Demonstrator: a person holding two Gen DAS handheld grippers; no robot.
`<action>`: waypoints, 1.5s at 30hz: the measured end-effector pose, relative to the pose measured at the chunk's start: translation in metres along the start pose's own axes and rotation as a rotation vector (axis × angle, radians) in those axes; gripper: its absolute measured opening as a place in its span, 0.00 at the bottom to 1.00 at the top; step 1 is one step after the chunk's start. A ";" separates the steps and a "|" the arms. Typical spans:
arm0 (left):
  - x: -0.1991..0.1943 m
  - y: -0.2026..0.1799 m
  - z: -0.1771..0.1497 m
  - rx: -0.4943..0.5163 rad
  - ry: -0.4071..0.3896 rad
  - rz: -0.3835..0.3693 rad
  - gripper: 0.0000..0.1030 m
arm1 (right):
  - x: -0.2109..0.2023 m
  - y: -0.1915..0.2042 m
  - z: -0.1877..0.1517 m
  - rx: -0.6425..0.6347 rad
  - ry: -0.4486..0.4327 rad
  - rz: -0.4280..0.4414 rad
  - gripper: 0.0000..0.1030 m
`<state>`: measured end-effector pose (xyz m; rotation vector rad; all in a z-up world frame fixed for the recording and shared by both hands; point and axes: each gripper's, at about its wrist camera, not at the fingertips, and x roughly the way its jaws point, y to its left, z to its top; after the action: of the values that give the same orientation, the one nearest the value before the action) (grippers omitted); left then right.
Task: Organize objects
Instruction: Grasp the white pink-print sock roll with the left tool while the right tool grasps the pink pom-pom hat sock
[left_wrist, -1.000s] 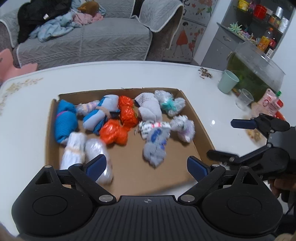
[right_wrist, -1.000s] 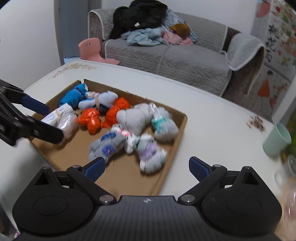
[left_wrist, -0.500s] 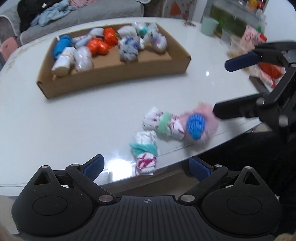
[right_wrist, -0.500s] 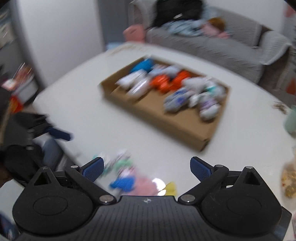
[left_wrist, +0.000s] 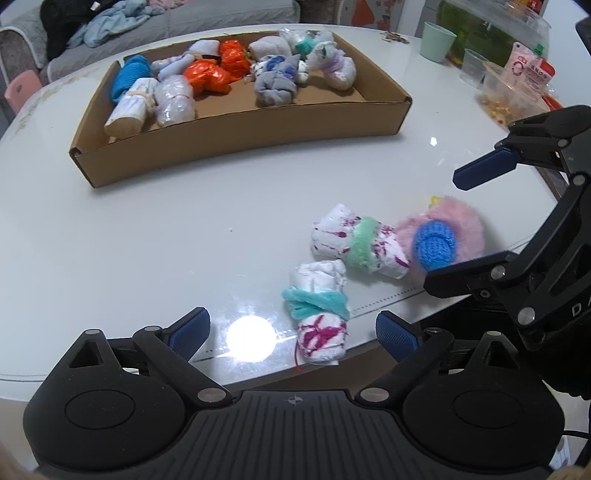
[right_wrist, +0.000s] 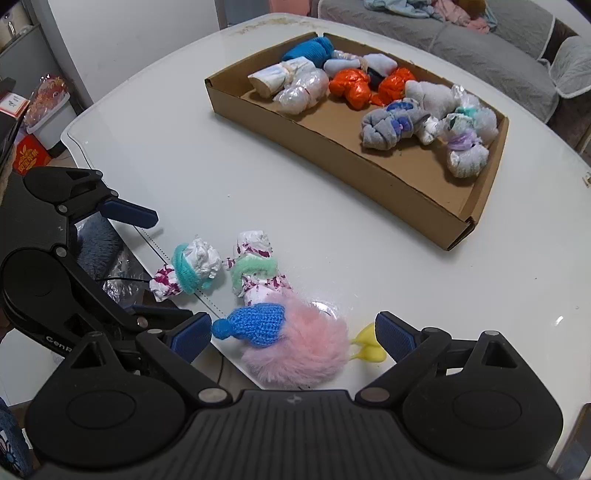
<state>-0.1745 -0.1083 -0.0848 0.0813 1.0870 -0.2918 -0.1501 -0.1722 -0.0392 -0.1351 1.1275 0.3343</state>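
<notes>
Both grippers have pulled back from over the cardboard box to the near edge of the table, where three loose things now lie in front of them. From the left wrist view, the left gripper (left_wrist: 292, 332) hangs with its jaws spread wide and nothing between them, just short of a white and magenta bundle with a teal band (left_wrist: 320, 311) at the table's edge; a second white bundle with a green band (left_wrist: 360, 246) lies just beyond it, touching a pink fluffy ball (left_wrist: 460, 230) that wears a small blue knitted hat (left_wrist: 434, 245). Farther back the cardboard box (left_wrist: 240, 127) holds a heap of rolled bundles in blue, orange, grey and white, and a green cup (left_wrist: 437, 40) stands at the far right of the white table (left_wrist: 155, 236). The right gripper (left_wrist: 458, 229) shows at the right, jaws apart around the pink ball without touching it as far as can be seen. From the right wrist view, the right gripper (right_wrist: 291, 334) is wide open with the pink fluffy ball (right_wrist: 301, 354) and its blue knitted hat (right_wrist: 256, 323) lying between the fingers, a yellow bit (right_wrist: 365, 347) beside it, the two banded bundles (right_wrist: 255, 269) just ahead, and the cardboard box (right_wrist: 369, 173) well beyond
</notes>
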 end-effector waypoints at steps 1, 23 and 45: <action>0.001 0.001 0.001 -0.002 -0.002 0.004 0.95 | 0.001 0.001 0.000 -0.004 0.002 -0.003 0.91; 0.004 0.024 0.009 0.005 -0.056 0.042 0.59 | 0.004 -0.012 0.002 0.056 0.006 0.005 0.56; 0.003 0.041 0.013 -0.022 -0.066 0.045 0.35 | 0.021 -0.039 0.008 0.092 0.028 -0.035 0.41</action>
<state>-0.1507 -0.0724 -0.0849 0.0759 1.0213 -0.2399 -0.1222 -0.2030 -0.0575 -0.0781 1.1648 0.2494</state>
